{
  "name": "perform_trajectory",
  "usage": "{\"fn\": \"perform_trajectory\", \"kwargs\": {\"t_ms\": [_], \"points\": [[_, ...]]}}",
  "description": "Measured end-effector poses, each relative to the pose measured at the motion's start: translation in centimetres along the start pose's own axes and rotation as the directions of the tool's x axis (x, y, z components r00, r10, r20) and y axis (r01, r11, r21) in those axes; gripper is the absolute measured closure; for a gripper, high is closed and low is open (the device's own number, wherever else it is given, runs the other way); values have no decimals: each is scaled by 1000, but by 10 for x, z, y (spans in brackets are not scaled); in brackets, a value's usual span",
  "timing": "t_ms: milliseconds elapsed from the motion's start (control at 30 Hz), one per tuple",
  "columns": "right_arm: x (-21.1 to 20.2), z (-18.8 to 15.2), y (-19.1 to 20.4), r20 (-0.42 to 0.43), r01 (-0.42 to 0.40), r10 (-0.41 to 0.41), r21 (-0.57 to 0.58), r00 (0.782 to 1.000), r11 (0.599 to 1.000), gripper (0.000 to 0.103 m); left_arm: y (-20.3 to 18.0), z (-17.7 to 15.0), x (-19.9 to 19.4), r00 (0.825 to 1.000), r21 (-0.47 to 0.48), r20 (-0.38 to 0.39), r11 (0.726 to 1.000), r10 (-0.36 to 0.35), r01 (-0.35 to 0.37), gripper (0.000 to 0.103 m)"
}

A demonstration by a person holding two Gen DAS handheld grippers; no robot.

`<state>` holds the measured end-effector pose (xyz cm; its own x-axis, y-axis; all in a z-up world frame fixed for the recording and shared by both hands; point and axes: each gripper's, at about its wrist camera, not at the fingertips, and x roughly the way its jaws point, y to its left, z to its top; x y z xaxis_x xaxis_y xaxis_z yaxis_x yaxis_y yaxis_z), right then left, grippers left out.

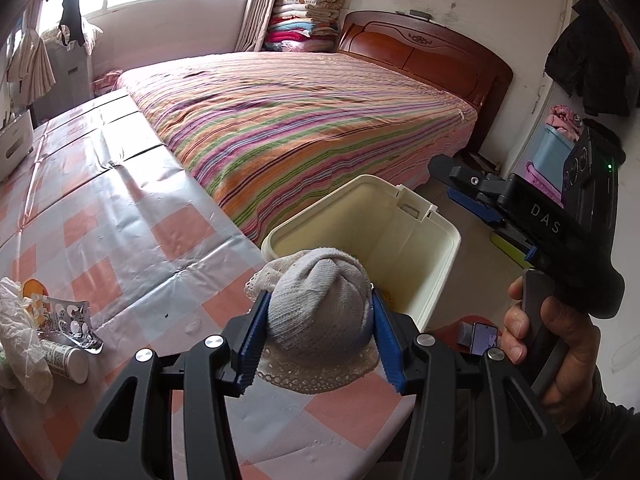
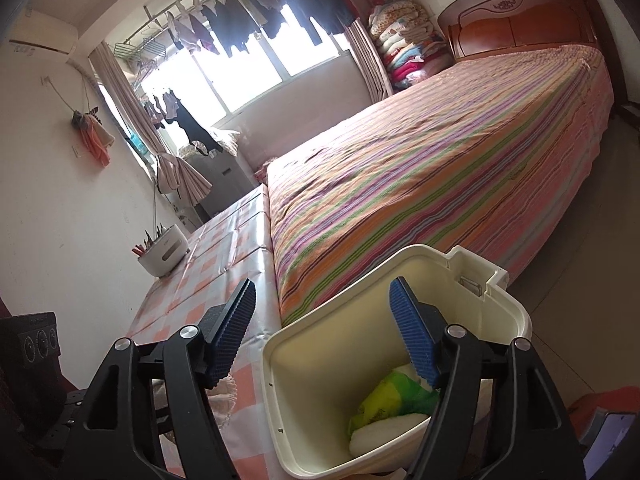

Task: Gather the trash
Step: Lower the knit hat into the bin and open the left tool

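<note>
My left gripper (image 1: 318,314) is shut on a balled white sock (image 1: 318,300) with a lace cuff, held above the table edge next to the cream trash bin (image 1: 440,236). The bin stands open between table and bed. My right gripper (image 2: 324,332) is open and empty above the bin (image 2: 516,320), which holds a green-yellow wrapper (image 2: 394,396) and white trash. The right gripper also shows in the left wrist view (image 1: 456,184), beyond the bin. More trash lies at the table's left: crumpled white plastic (image 1: 20,332), a foil wrapper (image 1: 70,320) and a small white bottle (image 1: 66,358).
The table has a pink-and-white checked cover (image 1: 132,232). A striped bed (image 1: 304,120) runs along its far side. A white appliance (image 2: 164,254) stands at the table's far end. A phone (image 1: 484,338) lies on a red surface right of the bin.
</note>
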<state>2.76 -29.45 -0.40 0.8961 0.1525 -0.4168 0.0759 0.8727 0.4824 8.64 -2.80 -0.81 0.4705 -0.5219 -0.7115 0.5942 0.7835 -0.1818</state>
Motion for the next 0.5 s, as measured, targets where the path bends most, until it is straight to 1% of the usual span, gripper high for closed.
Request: {"fn": "perform_trajectory", "kwargs": {"t_ms": [200,267,433,500], "points": [[-9,3,-1,30,-17,17,10,999,1000,33,-14,6,15,1000,3,-6,1000,-13,13,55],[-10,3,-4,34,-18,17,24,999,1000,33,-17,9,21,1000,4,-15,1000,-16,16,55],[-13,5,-10,58,-17,14,51,998,999,33,-24,17,31,1000,9,-6,1000,-15,15,55],[-15,6,-12,71,-18,14,60,997,998,33,-25,20,37,1000,4,-17,1000,-17,17,54]]}}
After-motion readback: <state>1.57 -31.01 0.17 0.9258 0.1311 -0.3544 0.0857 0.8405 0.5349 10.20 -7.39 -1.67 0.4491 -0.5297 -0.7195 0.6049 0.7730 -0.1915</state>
